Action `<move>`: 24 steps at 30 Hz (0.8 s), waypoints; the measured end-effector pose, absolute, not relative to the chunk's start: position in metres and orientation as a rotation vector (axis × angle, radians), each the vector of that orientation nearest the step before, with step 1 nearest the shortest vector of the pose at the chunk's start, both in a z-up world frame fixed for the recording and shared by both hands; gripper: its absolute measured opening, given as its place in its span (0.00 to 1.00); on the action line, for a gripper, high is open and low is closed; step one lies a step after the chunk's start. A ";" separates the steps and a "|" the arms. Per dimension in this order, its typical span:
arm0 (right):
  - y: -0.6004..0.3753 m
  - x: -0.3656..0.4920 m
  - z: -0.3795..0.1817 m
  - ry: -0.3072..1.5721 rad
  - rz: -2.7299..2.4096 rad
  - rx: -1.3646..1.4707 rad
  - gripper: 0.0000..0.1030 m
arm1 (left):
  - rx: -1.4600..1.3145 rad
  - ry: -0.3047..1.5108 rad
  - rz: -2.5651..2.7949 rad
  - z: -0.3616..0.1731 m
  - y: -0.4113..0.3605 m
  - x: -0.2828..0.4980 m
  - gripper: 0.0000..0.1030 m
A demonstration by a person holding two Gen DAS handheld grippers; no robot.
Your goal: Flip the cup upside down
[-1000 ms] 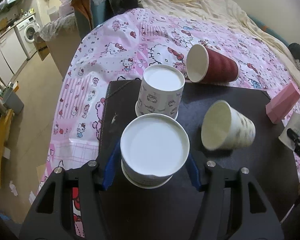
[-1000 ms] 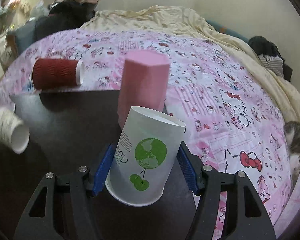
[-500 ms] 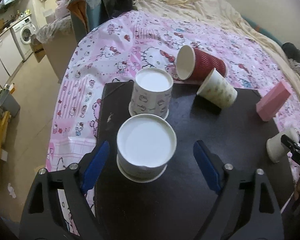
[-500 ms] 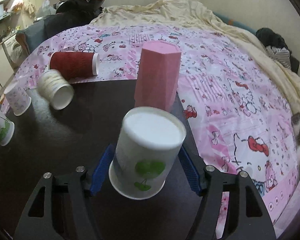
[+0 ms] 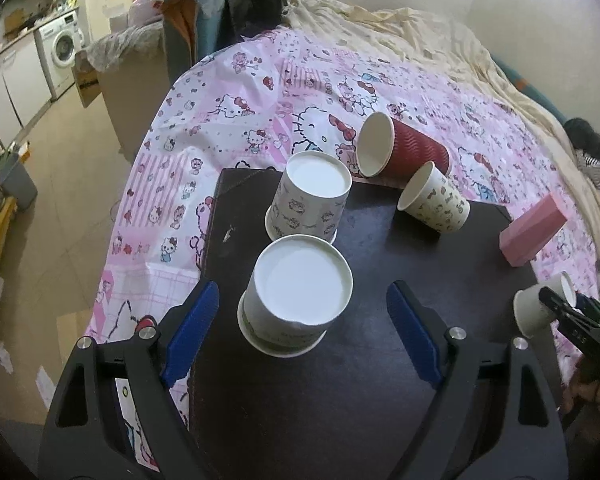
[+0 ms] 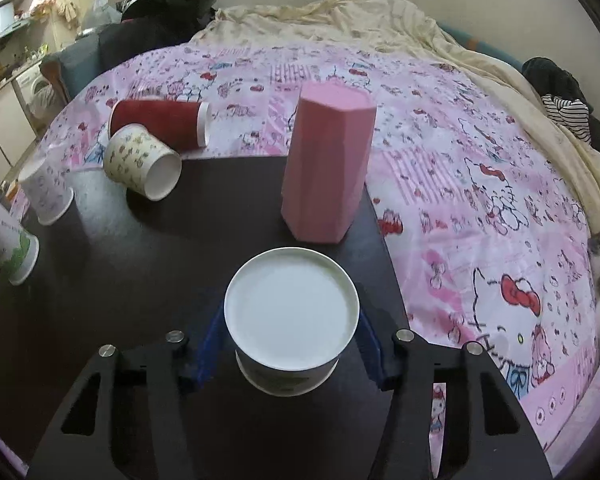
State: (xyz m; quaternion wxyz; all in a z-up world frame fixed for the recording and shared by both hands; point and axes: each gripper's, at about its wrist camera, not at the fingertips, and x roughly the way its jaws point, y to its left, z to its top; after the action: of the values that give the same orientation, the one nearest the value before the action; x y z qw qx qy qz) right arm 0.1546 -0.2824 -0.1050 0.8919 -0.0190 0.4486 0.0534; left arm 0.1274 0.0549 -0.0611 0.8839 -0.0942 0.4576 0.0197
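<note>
In the left wrist view my left gripper is open, its blue pads wide apart on either side of an upside-down white cup that stands free on the dark table. In the right wrist view my right gripper is shut on an upside-down white cup with a green print, base up, on or just above the table; contact is not visible. That cup and gripper also show at the right edge of the left wrist view.
An upside-down Hello Kitty cup, a patterned cup on its side and a red ribbed cup on its side lie at the far edge. A pink hexagonal cup stands upside down just beyond my right gripper. A pink bedspread surrounds the table.
My left gripper opened, let go of its cup and drew back. The patterned cup rolled away toward the red cup. My right gripper turned its cup from tilted to base up.
</note>
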 end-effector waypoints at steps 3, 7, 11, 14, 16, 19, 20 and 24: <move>-0.284 0.166 -0.106 0.922 0.096 -0.037 0.57 | -0.174 0.959 0.036 -0.062 0.052 0.127 0.81; -0.289 0.181 -0.109 0.928 0.076 -0.022 0.57 | -0.147 0.950 0.033 -0.061 0.049 0.126 0.81; -0.292 0.187 -0.113 0.937 0.062 -0.005 0.58 | -0.154 0.949 0.027 -0.060 0.048 0.126 0.81; -0.289 0.187 -0.113 0.939 0.066 -0.009 0.60 | -0.154 0.933 0.030 -0.057 0.049 0.125 0.81; -0.289 0.187 -0.113 0.943 0.075 0.005 0.65 | -0.159 0.921 0.030 -0.054 0.051 0.124 0.81; -0.288 0.185 -0.110 0.934 0.076 0.013 0.88 | -0.172 0.906 0.025 -0.049 0.053 0.123 0.81; -0.289 0.183 -0.106 0.915 0.074 0.016 0.89 | -0.173 0.903 0.021 -0.048 0.054 0.122 0.81; -0.296 0.172 -0.082 0.857 0.063 0.071 0.89 | -0.153 0.871 0.036 -0.031 0.057 0.117 0.82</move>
State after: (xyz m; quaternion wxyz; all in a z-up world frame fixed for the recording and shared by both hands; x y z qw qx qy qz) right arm 0.1721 -0.2955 -0.0821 0.9085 0.0342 0.4154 0.0307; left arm 0.1174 0.0569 -0.0310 0.9036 -0.0741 0.4215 0.0175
